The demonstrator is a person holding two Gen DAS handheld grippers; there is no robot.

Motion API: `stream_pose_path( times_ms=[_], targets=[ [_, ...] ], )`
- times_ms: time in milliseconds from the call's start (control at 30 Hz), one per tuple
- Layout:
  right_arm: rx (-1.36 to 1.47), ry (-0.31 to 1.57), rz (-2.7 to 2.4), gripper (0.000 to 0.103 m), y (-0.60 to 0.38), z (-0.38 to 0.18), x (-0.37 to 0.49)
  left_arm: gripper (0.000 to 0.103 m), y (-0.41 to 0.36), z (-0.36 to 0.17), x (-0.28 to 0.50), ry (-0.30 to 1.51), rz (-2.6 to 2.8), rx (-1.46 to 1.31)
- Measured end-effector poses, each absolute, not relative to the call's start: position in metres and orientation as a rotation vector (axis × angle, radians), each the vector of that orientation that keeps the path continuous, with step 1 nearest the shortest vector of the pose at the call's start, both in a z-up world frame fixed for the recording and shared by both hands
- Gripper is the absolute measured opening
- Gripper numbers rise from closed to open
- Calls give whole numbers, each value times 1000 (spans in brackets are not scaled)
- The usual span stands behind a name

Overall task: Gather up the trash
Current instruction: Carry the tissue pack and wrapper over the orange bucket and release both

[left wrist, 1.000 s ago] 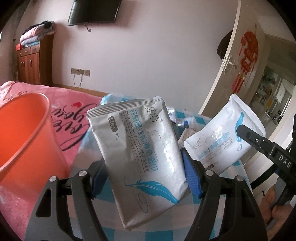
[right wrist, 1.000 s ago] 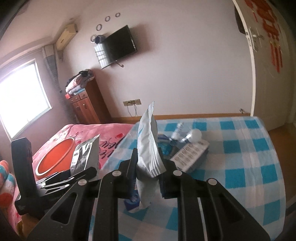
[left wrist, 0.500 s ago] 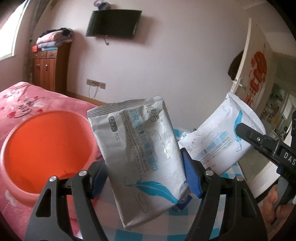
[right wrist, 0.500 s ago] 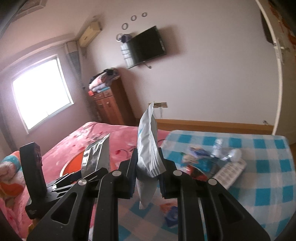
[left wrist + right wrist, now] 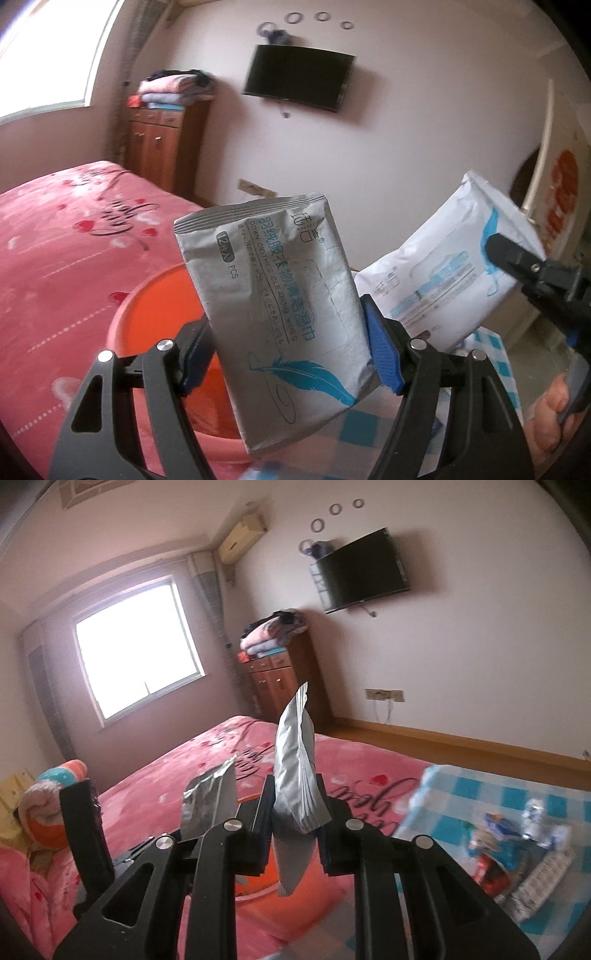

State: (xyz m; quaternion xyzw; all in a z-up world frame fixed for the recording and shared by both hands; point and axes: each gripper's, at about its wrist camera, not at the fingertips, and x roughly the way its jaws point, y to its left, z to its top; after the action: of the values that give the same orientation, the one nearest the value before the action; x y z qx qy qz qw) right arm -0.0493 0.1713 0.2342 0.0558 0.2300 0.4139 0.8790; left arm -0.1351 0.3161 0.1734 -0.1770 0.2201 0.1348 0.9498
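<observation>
Shift: both packs carried off the checked desk toward the bed since a second ago; orange basin, then at the far left edge of the left view, now directly behind and below the grey pack.
Left tongs [image 5: 288, 354]: clenched on the grey wipes pack [image 5: 280, 306], blue pads pinching its lower half from both sides, pack upright and leaning slightly left.
Right tongs [image 5: 293, 834]: clenched on the white wipes pack [image 5: 295, 775], seen edge-on, held at mid-body with the bottom seal hanging below the pads.
Handling: soft foil pouches, light, slick-skinned and easily crumpled; probably best pinched across the flat faces near the middle, as now, not by the thin sealed rim.
Orange basin [image 5: 162, 317]: on the pink bedspread, mouth open upward, beneath both packs; likely the drop target.
Remaining trash [image 5: 517, 853]: bottle, wrappers and a blister strip lying together on the checked desk [image 5: 480, 786] at right, well apart from the basin.
Pink bed [image 5: 55, 240]: behind the basin.
Far wall: wooden cabinet [image 5: 280, 679] with folded blankets on top, wall television [image 5: 299, 81], bright window [image 5: 136, 650].
</observation>
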Motion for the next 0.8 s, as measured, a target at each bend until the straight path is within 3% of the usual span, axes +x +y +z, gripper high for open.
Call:
stream_pose_path(
  times_ms=[233,333,400,467,533,633,800],
  targets=[
    [93,517,905,23,216,221,-40,75,356,152,-135,480,348,-421],
    [78,551,911,27,228,208,-36,80,365,142,-134,499,372,-431],
    [90,566,915,36,232,201,-34,89,368,140,-136,493,386,-430],
    [106,575,895,72,230,196,-34,89,370,140,-139,482,401,-422],
    [130,569,886,73,222,193,-34,89,371,140,-143,475,410,-419],
    [119,542,825,86,207,194,-38,89,369,142,-149,431,396,-402],
    [106,502,745,87,176,189,-47,89,355,144,-162,363,397,-344]
  ],
)
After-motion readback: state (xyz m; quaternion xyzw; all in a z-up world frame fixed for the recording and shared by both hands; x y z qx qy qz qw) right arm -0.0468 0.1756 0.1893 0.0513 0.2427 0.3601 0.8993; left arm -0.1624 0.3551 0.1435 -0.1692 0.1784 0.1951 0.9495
